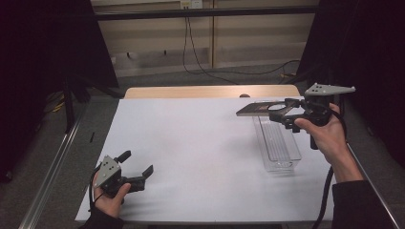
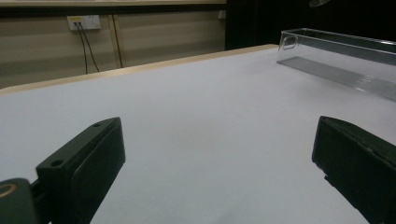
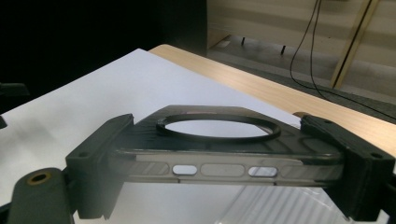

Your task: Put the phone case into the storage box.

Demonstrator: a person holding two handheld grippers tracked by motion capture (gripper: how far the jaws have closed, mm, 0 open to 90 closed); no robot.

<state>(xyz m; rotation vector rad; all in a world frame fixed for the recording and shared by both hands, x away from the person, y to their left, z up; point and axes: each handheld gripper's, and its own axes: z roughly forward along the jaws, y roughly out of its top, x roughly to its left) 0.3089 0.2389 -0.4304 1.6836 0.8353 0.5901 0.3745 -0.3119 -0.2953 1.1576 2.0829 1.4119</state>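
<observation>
A dark phone case point(image 1: 260, 109) with a round ring on its back is held flat in the air, and my right gripper point(image 1: 285, 111) is shut on its long sides. It hovers over the far end of a clear plastic tray point(image 1: 279, 148) on the right of the white table. In the right gripper view the case point(image 3: 219, 161) spans the gap between both jaws of the gripper point(image 3: 219, 128), button cutouts facing the camera. My left gripper point(image 1: 138, 163) rests low at the table's near left, open with nothing between its fingers point(image 2: 84, 163).
The white sheet point(image 1: 191, 143) covers the table, with a wooden edge point(image 1: 210, 91) at the back. The clear tray point(image 2: 336, 51) lies long and narrow toward the right side. Cables hang on the wall behind. Metal rails run along both table sides.
</observation>
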